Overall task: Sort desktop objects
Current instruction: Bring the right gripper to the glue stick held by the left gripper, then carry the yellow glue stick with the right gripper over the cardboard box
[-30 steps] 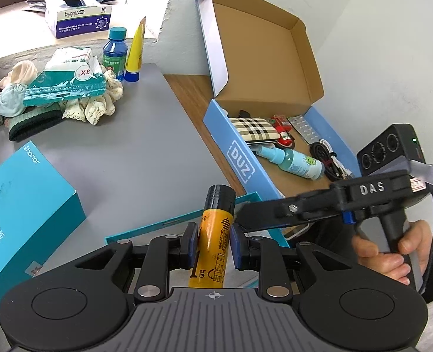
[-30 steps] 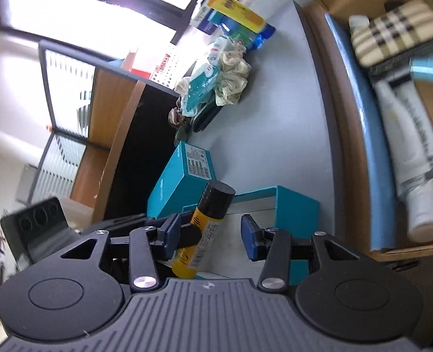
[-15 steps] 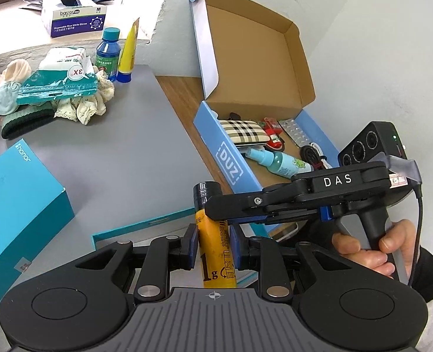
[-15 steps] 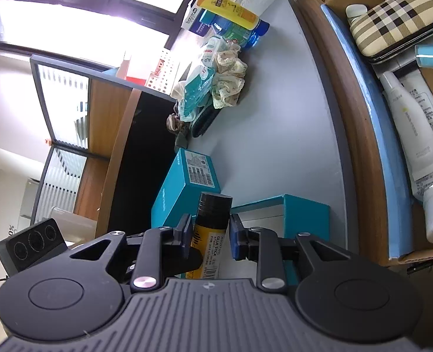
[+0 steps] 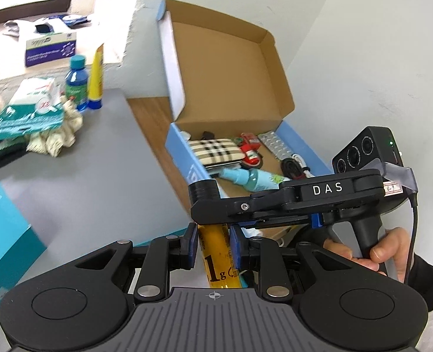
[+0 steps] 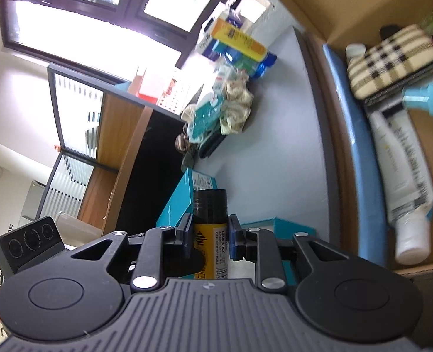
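Two grippers share one glue stick (image 5: 216, 252) at this moment. Nearest in the left wrist view, the left gripper (image 5: 213, 248) has its blue-padded fingers (image 5: 190, 245) drawn in narrow, pressed against either side of the yellow tube, whose printed "1g" sits just above the gripper body. Across the tube, right above those fingers, lies the right gripper (image 5: 204, 205) (its arm marked DAS), reaching in from the right, with the person's hand (image 5: 372, 252) wrapped round its handle. The stick's black cap (image 5: 203, 190) pokes up past that crossing arm.

From the right wrist view the right gripper (image 6: 210, 239) likewise has its fingers (image 6: 233, 239) closed in tight on the stick (image 6: 210, 246), at the join of cap (image 6: 210, 205) and yellow label; the tube stands upright between them, held above the near edge of the grey surface (image 5: 99, 176).

Just behind the stick sits a teal box lid (image 6: 278, 226), and to the left a larger teal box (image 5: 2, 234). Farther right, the open cardboard box (image 5: 228, 76) with blue walls holds a plaid case (image 5: 213, 152), a light blue spray bottle (image 5: 251, 177), a red item (image 5: 250, 146), a blister pack (image 5: 275, 145) and a coiled cable (image 5: 294, 167); the right view also shows a white tube (image 6: 404, 182) there. At the far left lie a heap of cloth and tissue packs (image 5: 37, 123), a small blue bottle (image 5: 76, 83) and a yellow tube (image 5: 95, 79).
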`<action>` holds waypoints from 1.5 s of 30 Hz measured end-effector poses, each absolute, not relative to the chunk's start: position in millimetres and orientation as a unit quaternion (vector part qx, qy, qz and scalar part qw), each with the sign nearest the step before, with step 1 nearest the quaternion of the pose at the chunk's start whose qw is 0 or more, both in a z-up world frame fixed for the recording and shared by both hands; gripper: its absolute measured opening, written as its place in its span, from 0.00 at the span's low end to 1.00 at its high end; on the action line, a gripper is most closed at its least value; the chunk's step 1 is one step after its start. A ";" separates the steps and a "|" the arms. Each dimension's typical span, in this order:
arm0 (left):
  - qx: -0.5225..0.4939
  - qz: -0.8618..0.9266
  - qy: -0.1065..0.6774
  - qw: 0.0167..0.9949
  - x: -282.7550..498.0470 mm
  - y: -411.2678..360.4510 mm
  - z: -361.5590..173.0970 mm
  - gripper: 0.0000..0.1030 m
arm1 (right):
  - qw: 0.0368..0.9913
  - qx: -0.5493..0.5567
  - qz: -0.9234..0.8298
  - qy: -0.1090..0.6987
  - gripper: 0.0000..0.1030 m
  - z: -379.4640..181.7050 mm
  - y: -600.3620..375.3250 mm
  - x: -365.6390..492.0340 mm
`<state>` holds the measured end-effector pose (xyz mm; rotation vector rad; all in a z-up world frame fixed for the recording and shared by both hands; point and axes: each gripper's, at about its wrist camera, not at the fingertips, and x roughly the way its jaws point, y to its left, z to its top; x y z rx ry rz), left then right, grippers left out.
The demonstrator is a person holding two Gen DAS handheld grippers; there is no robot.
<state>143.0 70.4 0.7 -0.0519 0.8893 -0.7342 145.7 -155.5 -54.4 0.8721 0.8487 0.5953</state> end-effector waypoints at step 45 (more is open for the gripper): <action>0.044 -0.326 0.398 0.856 142.3 -64.8 -28.3 0.26 | 0.880 0.166 0.120 0.428 0.27 -64.8 -364.3 196.3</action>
